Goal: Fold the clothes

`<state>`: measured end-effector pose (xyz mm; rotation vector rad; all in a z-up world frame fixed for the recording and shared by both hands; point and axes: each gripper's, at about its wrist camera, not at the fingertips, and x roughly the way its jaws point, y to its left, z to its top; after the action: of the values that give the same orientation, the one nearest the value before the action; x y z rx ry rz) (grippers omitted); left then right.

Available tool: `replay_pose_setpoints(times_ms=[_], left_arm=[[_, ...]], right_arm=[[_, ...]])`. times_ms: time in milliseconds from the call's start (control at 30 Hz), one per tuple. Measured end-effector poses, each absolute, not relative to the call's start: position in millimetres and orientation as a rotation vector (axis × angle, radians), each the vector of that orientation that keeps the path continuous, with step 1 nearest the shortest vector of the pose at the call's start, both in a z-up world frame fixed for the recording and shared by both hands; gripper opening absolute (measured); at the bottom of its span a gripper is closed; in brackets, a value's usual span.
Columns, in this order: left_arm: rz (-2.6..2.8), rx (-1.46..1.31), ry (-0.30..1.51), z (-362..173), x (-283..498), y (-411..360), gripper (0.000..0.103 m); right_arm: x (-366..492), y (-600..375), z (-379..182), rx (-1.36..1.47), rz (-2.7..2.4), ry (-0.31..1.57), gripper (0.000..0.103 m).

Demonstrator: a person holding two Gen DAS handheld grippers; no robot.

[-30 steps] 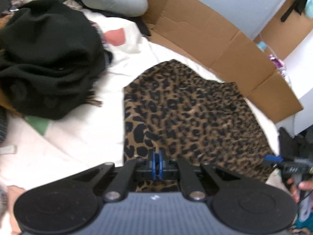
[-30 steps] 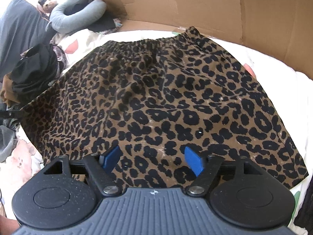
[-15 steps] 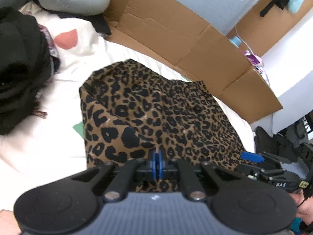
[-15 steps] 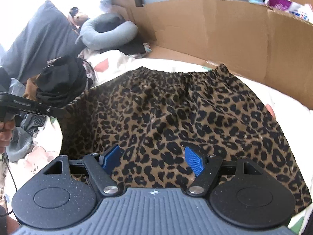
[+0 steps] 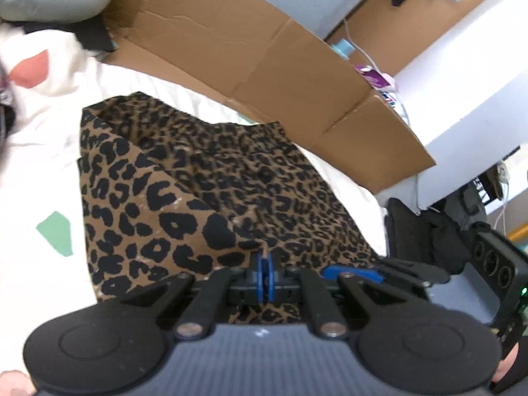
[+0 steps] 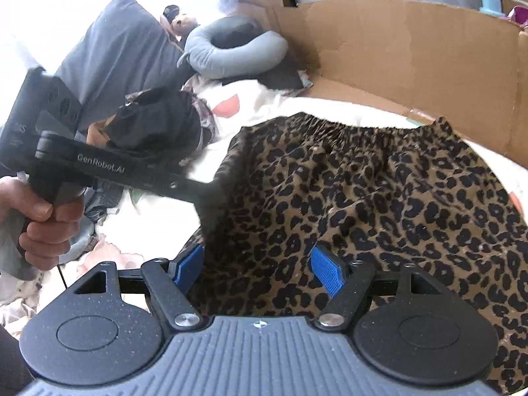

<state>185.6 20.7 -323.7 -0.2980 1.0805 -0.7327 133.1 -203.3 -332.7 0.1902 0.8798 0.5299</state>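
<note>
**Side fold of the leopard-print skirt in progress**

The leopard-print skirt (image 6: pixel 379 204) lay on the white bed sheet (image 5: pixel 36 165), its gathered waistband toward the cardboard panels (image 5: pixel 264 52). The left gripper (image 5: pixel 265 275) had its blue pads pressed together on the skirt's left hem corner, holding that side lifted and carried over the middle of the garment. The right gripper (image 6: pixel 257 269) stood spread above the near hem, clamping nothing.

Judged step: folding the left side inward. The next move called for carrying the pinched corner across until its edge lined up with the opposite side, then lowering and releasing it flat.

Clearances: bare sheet lay left of the skirt. The cardboard stood just beyond the waistband. A black clothes pile (image 6: pixel 158 122) sat well to the left.
</note>
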Motion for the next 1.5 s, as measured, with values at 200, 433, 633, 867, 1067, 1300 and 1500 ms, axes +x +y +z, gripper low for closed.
replay_pose_setpoints(times_ms=[200, 433, 633, 867, 1067, 1300, 1500], left_arm=[[-0.776, -0.313, 1.092, -324.1, 183.7, -0.2, 0.004], [-0.808, -0.342, 1.088, -321.0, 180.9, -20.8, 0.004], [-0.840, -0.335, 1.084, -319.7, 172.8, -33.2, 0.004], [-0.873, -0.283, 1.087, -319.4, 161.1, -35.9, 0.027], [-0.811, -0.252, 1.059, -319.7, 159.4, -21.0, 0.038], [-0.708, -0.183, 1.084, -333.5, 160.3, -14.1, 0.040], [-0.651, -0.122, 1.135, -346.7, 163.5, -13.9, 0.040]], right_arm=[[137.9, -193.2, -335.3, 0.175, 0.531, 0.880, 0.064], [147.7, -189.2, -340.5, 0.186, 0.488, 0.880, 0.042], [150.6, -186.5, -346.4, 0.170, 0.469, 0.876, 0.017], [145.8, -197.3, -354.3, 0.171, 0.440, 0.885, 0.001], [145.8, -215.4, -348.1, 0.197, 0.409, 0.862, 0.001], [146.3, -255.8, -338.2, 0.252, 0.333, 0.842, 0.001], [142.9, -284.0, -337.3, 0.283, 0.273, 0.843, 0.001]])
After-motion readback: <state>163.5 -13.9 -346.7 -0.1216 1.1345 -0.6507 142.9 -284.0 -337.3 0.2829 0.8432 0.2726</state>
